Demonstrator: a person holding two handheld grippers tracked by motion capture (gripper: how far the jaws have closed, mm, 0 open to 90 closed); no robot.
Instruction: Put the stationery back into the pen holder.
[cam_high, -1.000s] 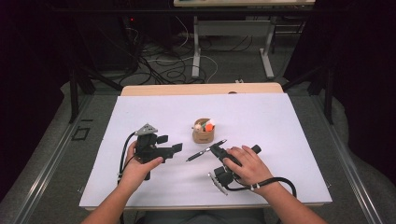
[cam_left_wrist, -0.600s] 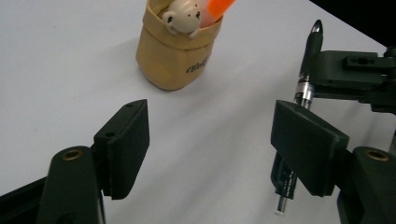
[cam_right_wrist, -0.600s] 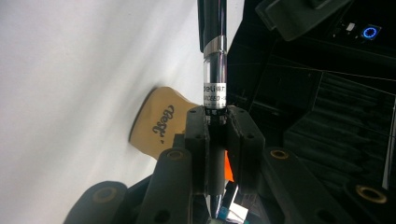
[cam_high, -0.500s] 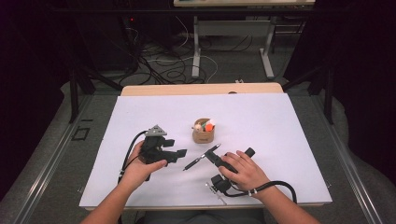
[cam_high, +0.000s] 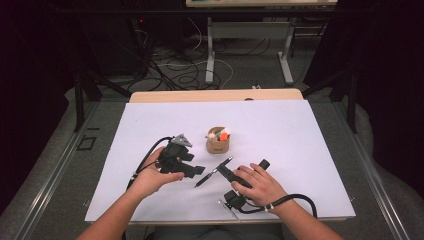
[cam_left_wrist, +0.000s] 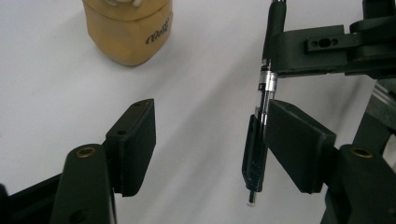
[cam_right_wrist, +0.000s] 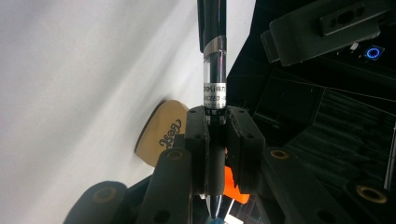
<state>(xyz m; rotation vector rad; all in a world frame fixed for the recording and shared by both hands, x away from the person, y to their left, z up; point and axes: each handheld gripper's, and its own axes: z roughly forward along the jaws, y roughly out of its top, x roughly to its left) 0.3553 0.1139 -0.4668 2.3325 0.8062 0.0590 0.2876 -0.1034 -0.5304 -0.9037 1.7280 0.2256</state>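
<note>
Right gripper (cam_right_wrist: 215, 135) was clamped tight on the barrel of a black pen (cam_high: 214, 171), holding it just above the white table (cam_high: 310, 150) in front of the wooden pen cup (cam_high: 217, 144). Left gripper (cam_left_wrist: 210, 140) had just been closing its jaws around the pen's clip end, one pad (cam_left_wrist: 294, 140) already touching, the other well clear. I'd have centred the cap between both pads before squeezing, then pulled straight along the barrel so nothing twisted.

we see the white rectangular table sheet (cam_high: 300, 135) lit bright and even from overhead, dark room around it. soft shadows under the hands. right gripper view: near black jaws blurred, sheet slightly blown out. left gripper view sharp.
</note>
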